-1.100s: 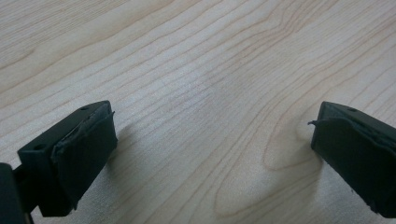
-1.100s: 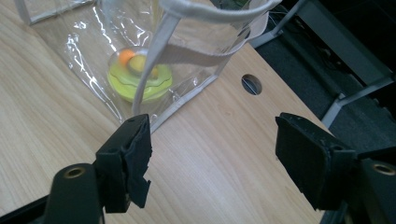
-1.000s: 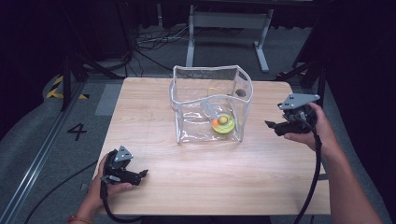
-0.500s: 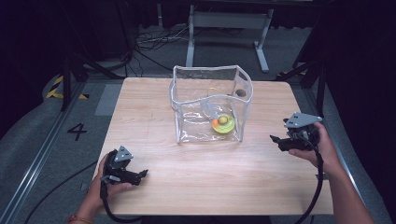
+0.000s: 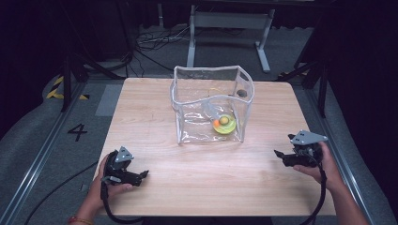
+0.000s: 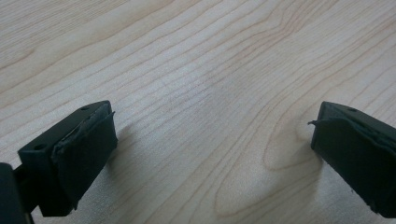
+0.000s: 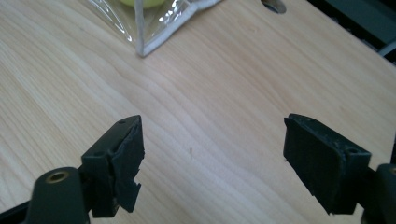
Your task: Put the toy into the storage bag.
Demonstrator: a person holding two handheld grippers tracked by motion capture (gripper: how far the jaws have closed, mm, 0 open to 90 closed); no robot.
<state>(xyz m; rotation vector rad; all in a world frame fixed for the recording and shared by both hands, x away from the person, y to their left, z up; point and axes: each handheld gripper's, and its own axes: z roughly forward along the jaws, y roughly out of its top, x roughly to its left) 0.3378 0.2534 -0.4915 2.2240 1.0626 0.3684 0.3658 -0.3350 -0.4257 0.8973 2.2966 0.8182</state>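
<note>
A clear plastic bag with white edging stands open on the wooden table, and a yellow-green object with an orange piece lies inside it. My left gripper rests at the table's front left, open, with bare wood between its jaws. My right gripper is held at the front right, open and holding nothing; the right gripper view shows the gap over bare wood, with the bag's corner beyond it.
A small round hole sits in the table behind the bag. Cables and a metal frame leg lie on the floor beyond the far edge. A floor mark "4" is at the left.
My right gripper has moved back toward the front right of the table, away from the bag. The left gripper has stayed still.
</note>
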